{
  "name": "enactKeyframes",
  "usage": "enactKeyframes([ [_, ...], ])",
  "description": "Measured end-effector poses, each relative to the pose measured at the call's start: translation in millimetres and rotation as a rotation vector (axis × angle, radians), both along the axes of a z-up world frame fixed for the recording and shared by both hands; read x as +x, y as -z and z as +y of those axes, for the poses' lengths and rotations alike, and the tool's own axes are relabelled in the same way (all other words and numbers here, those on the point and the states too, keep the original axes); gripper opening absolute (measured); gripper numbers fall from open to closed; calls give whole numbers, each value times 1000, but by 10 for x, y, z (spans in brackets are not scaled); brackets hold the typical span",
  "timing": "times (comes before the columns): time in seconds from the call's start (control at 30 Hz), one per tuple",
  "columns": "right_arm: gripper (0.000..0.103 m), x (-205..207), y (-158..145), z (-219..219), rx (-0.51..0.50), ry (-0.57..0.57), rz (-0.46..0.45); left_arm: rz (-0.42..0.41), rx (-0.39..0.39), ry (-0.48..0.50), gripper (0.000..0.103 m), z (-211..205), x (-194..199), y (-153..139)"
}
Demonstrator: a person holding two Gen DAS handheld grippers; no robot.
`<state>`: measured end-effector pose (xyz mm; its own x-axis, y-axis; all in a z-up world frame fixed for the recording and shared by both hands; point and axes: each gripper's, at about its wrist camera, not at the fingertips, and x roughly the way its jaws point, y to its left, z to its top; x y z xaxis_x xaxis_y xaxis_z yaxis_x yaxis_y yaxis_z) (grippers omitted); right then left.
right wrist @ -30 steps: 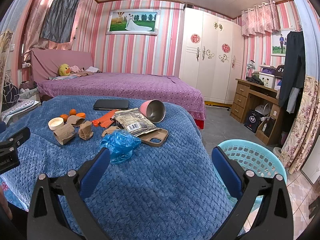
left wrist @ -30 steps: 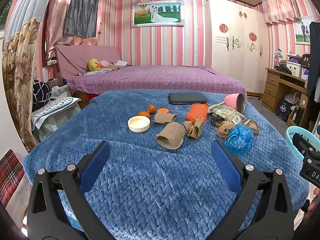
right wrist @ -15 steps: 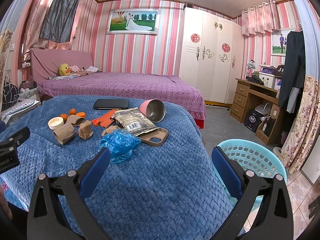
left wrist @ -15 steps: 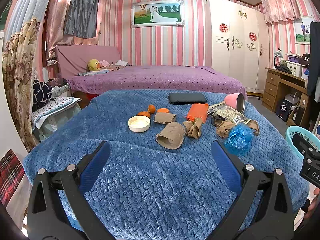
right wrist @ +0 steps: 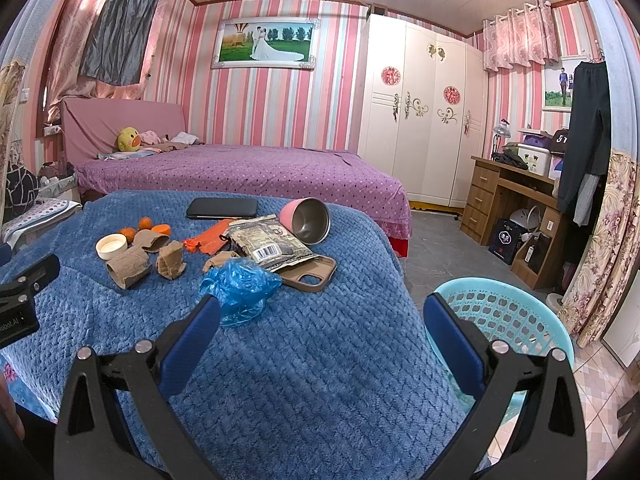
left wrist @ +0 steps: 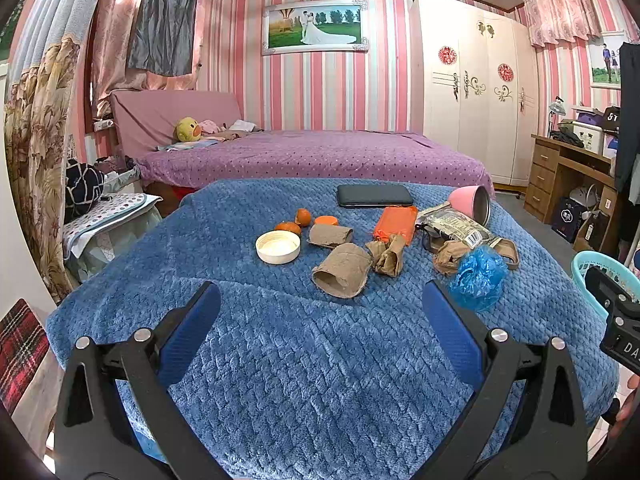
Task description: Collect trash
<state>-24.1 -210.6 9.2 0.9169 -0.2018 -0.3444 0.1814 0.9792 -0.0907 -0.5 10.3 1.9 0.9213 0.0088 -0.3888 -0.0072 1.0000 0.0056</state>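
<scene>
Trash lies on a blue blanket [left wrist: 304,360]: a cardboard tube [left wrist: 341,270], crumpled brown paper [left wrist: 387,255], a white lid [left wrist: 278,247], orange peels [left wrist: 289,226], an orange wrapper [left wrist: 395,222], a snack packet [left wrist: 456,227] and a crumpled blue plastic bag [left wrist: 477,279]. My left gripper [left wrist: 320,300] is open and empty, short of the tube. My right gripper [right wrist: 321,312] is open and empty, with the blue bag [right wrist: 239,286] just beyond its left finger. A light blue basket [right wrist: 506,316] stands on the floor at the right.
A black phone [left wrist: 374,201], a tipped pink cup [left wrist: 471,204] and a brown phone case [right wrist: 310,276] also lie on the blanket. A purple bed [left wrist: 320,156] is behind. A wooden desk [right wrist: 516,200] and a wardrobe stand at the right.
</scene>
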Motion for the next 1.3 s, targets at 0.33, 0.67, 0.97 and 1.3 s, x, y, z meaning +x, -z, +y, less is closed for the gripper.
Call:
enactKeyframes([
  [0.33,99,-3,3,-18,0,0,1,2,1,0,98,-5,3,0],
  [0.67,99,-10,-1,-34,2,2,2,3,4,0,98,0,4,1],
  [0.97,99,-14,7,-54,3,7,1,5,1,-2,98,29,-15,52],
  [1.3,99,9,14,-59,10,10,10,10,5,-3,98,34,-3,45],
])
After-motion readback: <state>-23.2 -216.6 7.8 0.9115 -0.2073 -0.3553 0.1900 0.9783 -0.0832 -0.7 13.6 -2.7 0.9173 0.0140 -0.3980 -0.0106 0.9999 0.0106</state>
